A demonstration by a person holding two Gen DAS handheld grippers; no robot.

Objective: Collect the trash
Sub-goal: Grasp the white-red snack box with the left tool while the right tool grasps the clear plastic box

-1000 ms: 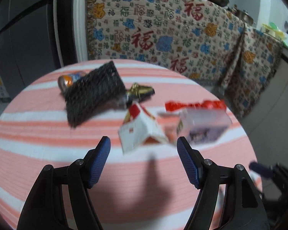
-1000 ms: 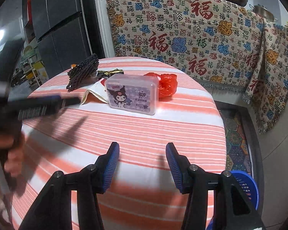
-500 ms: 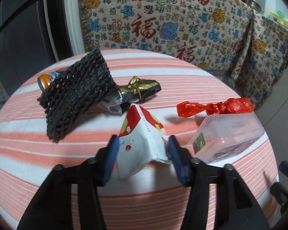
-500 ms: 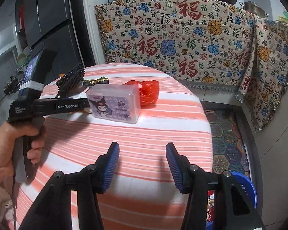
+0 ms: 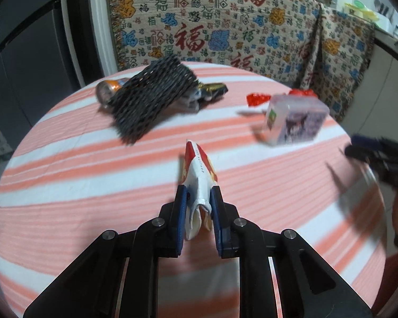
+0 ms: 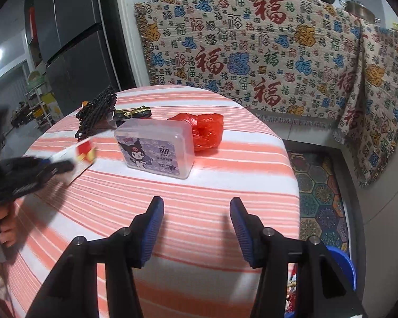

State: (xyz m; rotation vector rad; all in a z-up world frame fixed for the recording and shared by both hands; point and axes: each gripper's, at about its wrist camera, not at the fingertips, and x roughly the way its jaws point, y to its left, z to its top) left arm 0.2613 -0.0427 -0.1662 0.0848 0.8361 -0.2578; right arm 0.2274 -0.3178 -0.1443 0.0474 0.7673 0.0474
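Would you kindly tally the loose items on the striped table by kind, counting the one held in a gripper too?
Cans: 1, the orange can
Mesh sleeves: 1, the black mesh sleeve
Wrappers: 2, the gold wrapper and the red wrapper
Plastic boxes: 1, the clear box
Paper cartons: 1, the red-and-white carton, clamped in the left gripper
Total: 6

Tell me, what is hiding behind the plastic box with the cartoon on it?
A crumpled red wrapper sits right behind the clear plastic box. The box covers the wrapper's lower left part, so whether they touch cannot be seen.
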